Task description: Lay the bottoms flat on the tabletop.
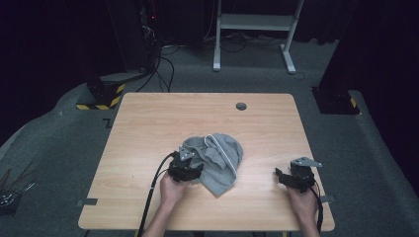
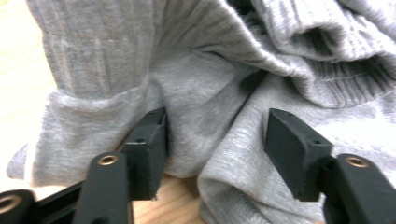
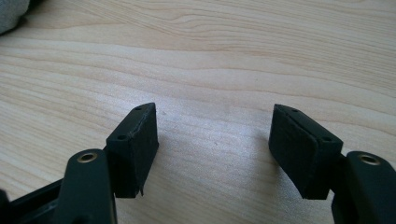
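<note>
left gripper (image 2: 215, 144) jaws spread | grey sweater (image 2: 201, 93) folds hide contact

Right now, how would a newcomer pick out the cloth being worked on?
Find the wooden table. Near its middle lies a crumpled grey garment with ribbed knit and a pale edge, the one soft thing there. The left gripper, open, touches its near-left side.

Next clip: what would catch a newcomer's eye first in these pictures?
The crumpled grey knit garment in the middle of the wooden table stands out first. The left gripper is at its near left edge, jaws open with folds of cloth between them. The right gripper sits apart to the right, jaws open over bare wood, holding nothing.
</note>
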The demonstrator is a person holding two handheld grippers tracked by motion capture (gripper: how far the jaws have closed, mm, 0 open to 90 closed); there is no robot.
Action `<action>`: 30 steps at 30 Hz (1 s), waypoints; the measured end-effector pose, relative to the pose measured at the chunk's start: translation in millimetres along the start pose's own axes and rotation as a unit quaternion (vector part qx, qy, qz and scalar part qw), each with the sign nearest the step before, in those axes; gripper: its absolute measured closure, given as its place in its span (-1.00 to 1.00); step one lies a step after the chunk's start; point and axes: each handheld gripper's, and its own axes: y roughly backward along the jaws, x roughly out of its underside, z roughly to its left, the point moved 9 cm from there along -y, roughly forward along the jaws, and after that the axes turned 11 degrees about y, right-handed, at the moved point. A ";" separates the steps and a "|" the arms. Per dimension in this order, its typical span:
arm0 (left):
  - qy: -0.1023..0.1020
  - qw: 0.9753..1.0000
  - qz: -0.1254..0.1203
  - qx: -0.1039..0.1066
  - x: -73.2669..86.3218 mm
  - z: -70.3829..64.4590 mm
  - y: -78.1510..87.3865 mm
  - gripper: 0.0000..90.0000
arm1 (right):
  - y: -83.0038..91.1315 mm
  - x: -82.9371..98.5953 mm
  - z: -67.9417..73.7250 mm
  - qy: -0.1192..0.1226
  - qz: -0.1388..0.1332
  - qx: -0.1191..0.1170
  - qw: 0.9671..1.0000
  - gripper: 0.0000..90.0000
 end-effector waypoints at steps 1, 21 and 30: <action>0.000 1.000 0.000 0.000 0.0 0.0 0.0 -0.16 | 0.0 0.0 0.0 0.000 0.000 0.000 1.000 -0.27; -0.080 0.992 0.035 0.090 17.1 -91.7 0.1 -0.20 | 0.2 0.1 0.4 0.001 0.001 -0.002 1.000 -0.27; -0.106 0.991 0.048 0.071 24.8 -104.0 -23.3 -0.24 | 0.2 0.1 0.6 0.001 0.001 -0.003 1.000 -0.27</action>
